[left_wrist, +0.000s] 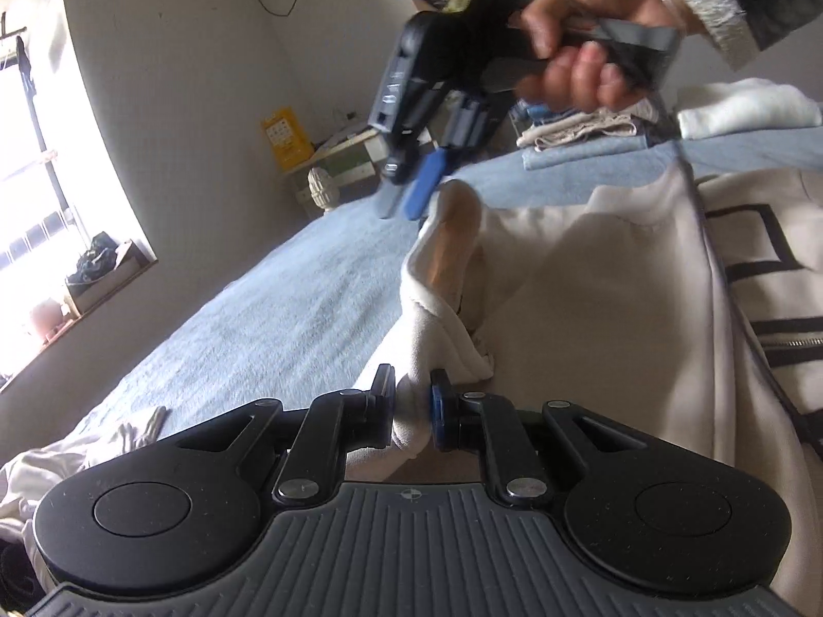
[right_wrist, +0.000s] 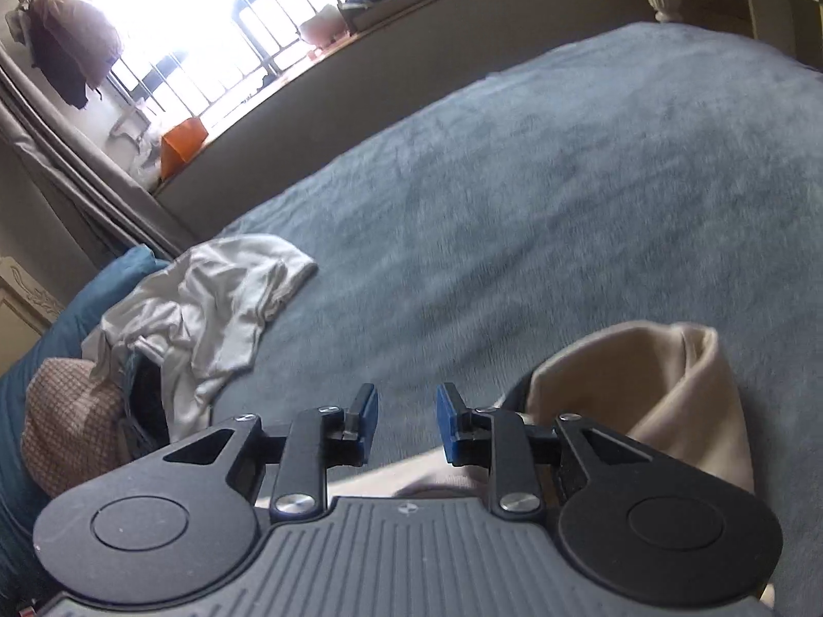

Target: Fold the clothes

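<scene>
Left gripper [left_wrist: 413, 406]: clamped on a bunched fold of the cream garment [left_wrist: 591, 277].
Right gripper [right_wrist: 407, 424]: jaws apart, nothing between them.
Garment: on the blue bedspread [right_wrist: 514, 180]; its long axis runs toward 1 o'clock from the left gripper.
Nearer hand: left.

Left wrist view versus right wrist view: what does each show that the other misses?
Only the left wrist view shows the left gripper pinching an edge of the cream garment, the hand that carries the right gripper above it, and the folded stack behind. Only the right wrist view shows the right gripper's blue pads apart with nothing between them, the crumpled white garment, the checked cloth and the window head-on. Both show the blue bedspread and part of the cream garment.
</scene>
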Demonstrator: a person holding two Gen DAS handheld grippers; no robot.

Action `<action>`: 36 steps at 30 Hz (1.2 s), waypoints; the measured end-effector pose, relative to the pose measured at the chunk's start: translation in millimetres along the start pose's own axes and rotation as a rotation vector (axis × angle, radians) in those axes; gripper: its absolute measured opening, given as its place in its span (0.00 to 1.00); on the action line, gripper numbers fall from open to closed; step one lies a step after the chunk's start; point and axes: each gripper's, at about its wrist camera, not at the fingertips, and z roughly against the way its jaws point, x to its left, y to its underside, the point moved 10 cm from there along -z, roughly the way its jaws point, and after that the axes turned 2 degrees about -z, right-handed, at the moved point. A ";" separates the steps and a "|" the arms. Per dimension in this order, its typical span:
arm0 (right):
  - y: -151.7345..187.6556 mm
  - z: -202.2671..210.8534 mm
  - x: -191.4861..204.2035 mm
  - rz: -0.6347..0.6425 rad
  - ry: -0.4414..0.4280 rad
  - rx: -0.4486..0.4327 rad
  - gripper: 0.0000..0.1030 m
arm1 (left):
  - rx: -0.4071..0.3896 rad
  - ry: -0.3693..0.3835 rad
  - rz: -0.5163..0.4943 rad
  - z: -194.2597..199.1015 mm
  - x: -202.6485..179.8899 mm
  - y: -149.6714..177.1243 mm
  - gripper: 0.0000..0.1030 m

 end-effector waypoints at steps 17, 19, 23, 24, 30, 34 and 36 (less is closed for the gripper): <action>87.2 6.7 -31.2 0.002 0.055 0.020 0.25 | 0.092 -0.183 0.671 32.9 128.9 31.1 0.35; 88.8 4.6 -30.0 0.003 0.051 0.024 0.25 | 0.106 -0.145 0.664 25.3 132.4 26.1 0.35; 92.4 2.8 -26.3 -0.004 0.031 0.026 0.26 | 0.112 -0.037 0.633 12.7 110.3 15.6 0.35; 93.8 1.7 -25.8 -0.002 0.030 0.030 0.25 | 0.112 -0.011 0.616 10.3 100.8 13.3 0.35; 98.3 -4.1 -29.1 -0.011 0.027 0.033 0.25 | 0.094 0.149 0.523 4.8 37.7 -3.9 0.36; 99.5 -6.8 -31.0 -0.032 0.018 0.030 0.25 | 0.174 0.073 0.480 -11.7 30.2 11.2 0.36; 99.6 -7.2 -31.3 -0.038 0.017 0.031 0.26 | 0.197 0.062 0.516 -17.9 38.9 21.7 0.37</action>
